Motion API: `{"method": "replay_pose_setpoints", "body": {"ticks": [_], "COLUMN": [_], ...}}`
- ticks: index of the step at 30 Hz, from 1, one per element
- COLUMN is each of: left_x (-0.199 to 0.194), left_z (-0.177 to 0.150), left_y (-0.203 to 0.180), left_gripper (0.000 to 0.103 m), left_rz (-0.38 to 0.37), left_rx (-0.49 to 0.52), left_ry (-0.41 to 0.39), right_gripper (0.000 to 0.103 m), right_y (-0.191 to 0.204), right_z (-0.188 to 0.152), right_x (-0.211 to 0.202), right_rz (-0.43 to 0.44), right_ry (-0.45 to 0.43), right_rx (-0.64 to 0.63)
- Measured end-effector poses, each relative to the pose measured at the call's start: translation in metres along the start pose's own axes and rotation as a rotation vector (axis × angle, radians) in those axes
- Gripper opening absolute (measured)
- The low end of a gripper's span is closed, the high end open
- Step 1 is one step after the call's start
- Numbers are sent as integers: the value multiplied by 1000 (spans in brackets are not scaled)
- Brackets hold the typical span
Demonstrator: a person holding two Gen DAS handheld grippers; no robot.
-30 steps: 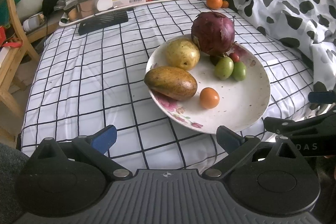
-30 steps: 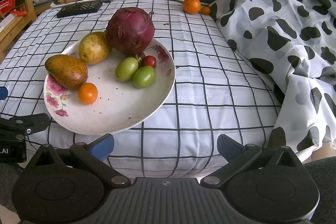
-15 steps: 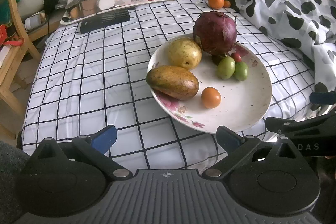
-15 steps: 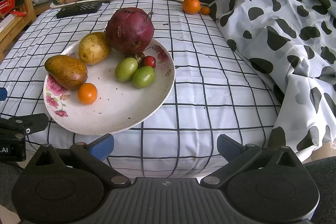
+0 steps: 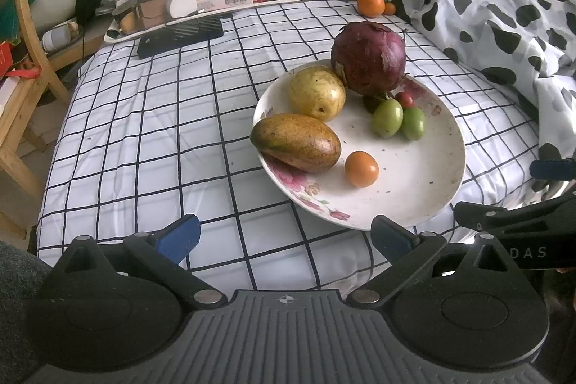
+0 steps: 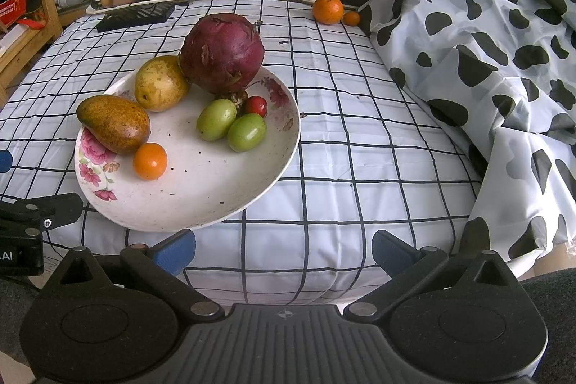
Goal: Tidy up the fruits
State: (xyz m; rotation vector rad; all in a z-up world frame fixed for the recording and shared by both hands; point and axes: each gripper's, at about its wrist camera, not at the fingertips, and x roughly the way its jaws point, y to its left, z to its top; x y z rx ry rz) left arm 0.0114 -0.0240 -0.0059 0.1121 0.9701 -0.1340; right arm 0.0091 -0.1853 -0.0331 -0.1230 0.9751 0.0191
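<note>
- Both tongs, left gripper (image 5: 284, 236) and right gripper (image 6: 282, 249), gaped wide, empty, near the plate (image 6: 201, 197).
- Cow-print cloth (image 6: 486, 60) lay right; an orange (image 6: 327, 9) sat far.

On the bed ahead of me sits the plate (image 6: 201, 204): mango (image 6: 113, 123) left, pear (image 6: 160, 83) and onion (image 6: 222, 53) behind, tomatoes (image 6: 230, 125) right, orange (image 6: 327, 9) far back.

Seven fruits (image 6: 221, 53) lie on the floral plate (image 6: 201, 200).
</note>
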Motion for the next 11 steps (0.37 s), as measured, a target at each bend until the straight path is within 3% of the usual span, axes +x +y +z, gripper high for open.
{"method": "replay_pose_setpoints", "body": {"ticks": [11], "left_x": [0], "left_z": [-1], "left_y": [-1], "left_gripper": [103], "left_rz": [10], "left_rx": [7], "left_ry": [0], "right_gripper": [103], "right_y": [0], "right_z": [0], "right_x": [0], "right_rz": [0], "right_ry": [0], "right_rx": [0]}}
